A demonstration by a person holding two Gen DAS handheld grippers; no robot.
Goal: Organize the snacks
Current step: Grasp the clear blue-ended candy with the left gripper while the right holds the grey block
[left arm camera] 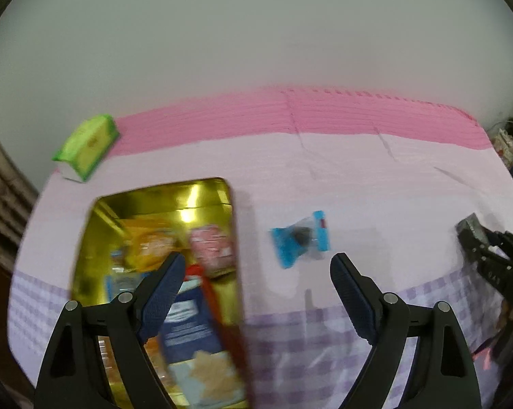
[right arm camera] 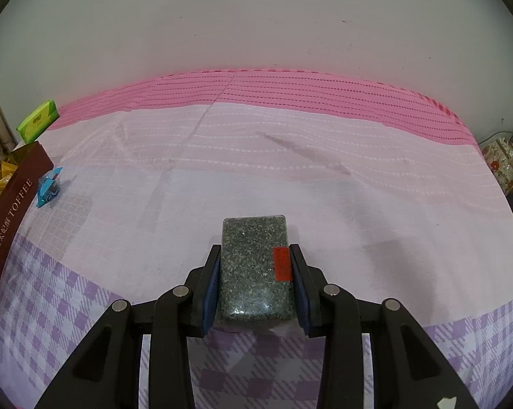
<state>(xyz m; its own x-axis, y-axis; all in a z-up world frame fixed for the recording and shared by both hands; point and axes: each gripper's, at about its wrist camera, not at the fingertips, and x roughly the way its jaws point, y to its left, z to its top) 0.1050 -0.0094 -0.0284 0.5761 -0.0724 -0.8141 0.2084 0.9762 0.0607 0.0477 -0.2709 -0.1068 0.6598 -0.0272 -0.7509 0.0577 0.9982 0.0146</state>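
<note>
I look across a table under a cloth (right arm camera: 290, 177) banded pale lilac, with a bright pink strip (right arm camera: 290, 92) along the far edge and purple checks (right arm camera: 69, 306) nearest me. Behind it rises a plain whitish wall (right arm camera: 256, 17). Cluttered, patterned items (right arm camera: 501, 167) crowd the right edge

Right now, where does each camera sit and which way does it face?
Left wrist: on the left gripper, open, looking down at the gold tin and blue candy; the right gripper shows at the edge.
Right wrist: on the right gripper, shut on a speckled packet.
Shared: tin, blue candy, green pack, tablecloth.
</note>
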